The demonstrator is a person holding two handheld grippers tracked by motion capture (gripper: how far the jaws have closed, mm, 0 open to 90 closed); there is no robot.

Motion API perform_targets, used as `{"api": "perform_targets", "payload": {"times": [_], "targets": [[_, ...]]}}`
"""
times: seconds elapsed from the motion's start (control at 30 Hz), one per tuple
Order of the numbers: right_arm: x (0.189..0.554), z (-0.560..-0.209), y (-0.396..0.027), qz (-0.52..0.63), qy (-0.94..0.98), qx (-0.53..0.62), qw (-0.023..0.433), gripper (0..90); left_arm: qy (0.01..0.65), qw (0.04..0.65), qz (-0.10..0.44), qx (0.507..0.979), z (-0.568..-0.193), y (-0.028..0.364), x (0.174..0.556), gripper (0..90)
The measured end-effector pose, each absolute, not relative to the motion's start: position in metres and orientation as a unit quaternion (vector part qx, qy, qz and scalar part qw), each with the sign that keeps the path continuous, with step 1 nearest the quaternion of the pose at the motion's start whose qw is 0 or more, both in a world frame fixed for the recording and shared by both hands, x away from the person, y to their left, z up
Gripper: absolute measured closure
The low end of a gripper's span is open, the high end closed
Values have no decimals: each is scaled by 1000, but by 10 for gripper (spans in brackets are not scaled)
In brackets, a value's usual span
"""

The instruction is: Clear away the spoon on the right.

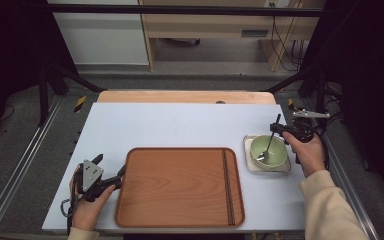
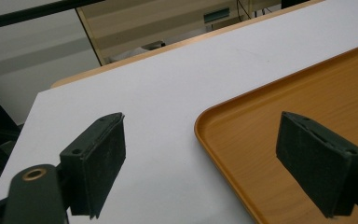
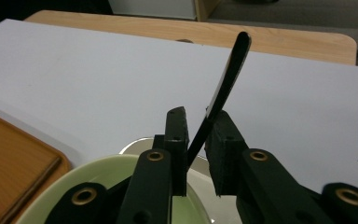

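White table [image 1: 180,125] carries a wooden tray [image 1: 180,186] and, to its right, a green bowl [image 1: 275,156] on a small square plate [image 1: 248,141]. Right gripper [image 1: 278,128] pinches a spoon [image 1: 266,148] handle, its head lying in the bowl. Left gripper [image 1: 111,169] has its jaws wide apart at the tray's left edge.

A dark-handled spoon [image 1: 269,144] stood tilted in a pale green bowl [image 1: 268,152], its metal head resting inside and its handle pinched by the right claw [image 3: 198,135]. The bowl sat on a square plate [image 1: 249,165] right of the wooden tray [image 1: 180,186].
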State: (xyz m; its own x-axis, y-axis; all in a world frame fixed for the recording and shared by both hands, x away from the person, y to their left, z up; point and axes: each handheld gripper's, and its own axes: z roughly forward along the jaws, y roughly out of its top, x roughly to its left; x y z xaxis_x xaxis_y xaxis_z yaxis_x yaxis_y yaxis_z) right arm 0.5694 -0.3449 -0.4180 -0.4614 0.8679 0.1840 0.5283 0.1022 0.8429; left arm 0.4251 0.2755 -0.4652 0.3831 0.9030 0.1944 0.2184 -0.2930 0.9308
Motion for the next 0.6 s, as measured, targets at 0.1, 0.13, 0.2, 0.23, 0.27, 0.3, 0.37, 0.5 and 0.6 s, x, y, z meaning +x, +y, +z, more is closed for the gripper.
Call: {"api": "perform_targets", "payload": {"times": [0.1, 0.13, 0.2, 0.23, 0.27, 0.3, 0.37, 0.5, 0.6], "targets": [[564, -410, -342, 479, 717, 470, 187, 852, 398, 441, 388, 704, -465, 276, 425, 155], [562, -407, -341, 486, 715, 467, 187, 867, 398, 441, 388, 705, -466, 276, 425, 155], [557, -402, -339, 498, 712, 458, 189, 894, 398, 440, 387, 705, -466, 276, 426, 156], [555, -399, -339, 501, 711, 454, 194, 893, 398, 440, 387, 706, -466, 276, 426, 156], [553, -396, -338, 502, 710, 451, 200, 894, 398, 440, 387, 705, -466, 276, 426, 156], [550, -393, -338, 510, 707, 448, 200, 894, 398, 441, 387, 705, -467, 276, 426, 155], [545, -387, -337, 516, 703, 440, 214, 894, 399, 440, 387, 706, -467, 277, 426, 155], [535, -372, -335, 524, 700, 421, 241, 894, 402, 439, 386, 705, -469, 279, 428, 156], [526, -357, -332, 530, 697, 407, 261, 894, 405, 438, 386, 703, -470, 280, 428, 156]]}}
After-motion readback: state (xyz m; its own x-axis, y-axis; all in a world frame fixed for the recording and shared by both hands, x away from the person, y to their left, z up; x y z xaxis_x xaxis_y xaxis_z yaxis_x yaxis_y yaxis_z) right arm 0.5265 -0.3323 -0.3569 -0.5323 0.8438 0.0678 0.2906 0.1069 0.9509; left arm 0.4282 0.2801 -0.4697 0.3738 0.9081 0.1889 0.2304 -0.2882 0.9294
